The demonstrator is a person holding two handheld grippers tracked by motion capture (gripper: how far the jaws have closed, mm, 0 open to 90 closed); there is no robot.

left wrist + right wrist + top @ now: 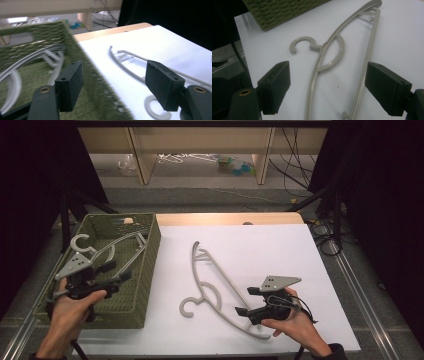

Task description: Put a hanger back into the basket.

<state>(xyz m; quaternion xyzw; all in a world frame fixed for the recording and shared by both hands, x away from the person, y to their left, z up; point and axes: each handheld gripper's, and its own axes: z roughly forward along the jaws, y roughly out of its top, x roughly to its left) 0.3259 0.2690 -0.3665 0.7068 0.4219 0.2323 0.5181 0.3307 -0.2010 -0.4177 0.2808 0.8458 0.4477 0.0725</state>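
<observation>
With one hanger (112,251) in the basket (150,265) and our left gripper (111,272) open and empty, we judge the open right gripper (247,301) must next close on the table's hanger (220,282).

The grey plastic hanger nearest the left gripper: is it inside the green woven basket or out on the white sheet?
Inside. The grey plastic hanger lies within the green woven basket's walls, its hook near the left rim.

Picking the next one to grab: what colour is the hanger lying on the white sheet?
Light grey hanger, clearest in the right gripper view.
</observation>
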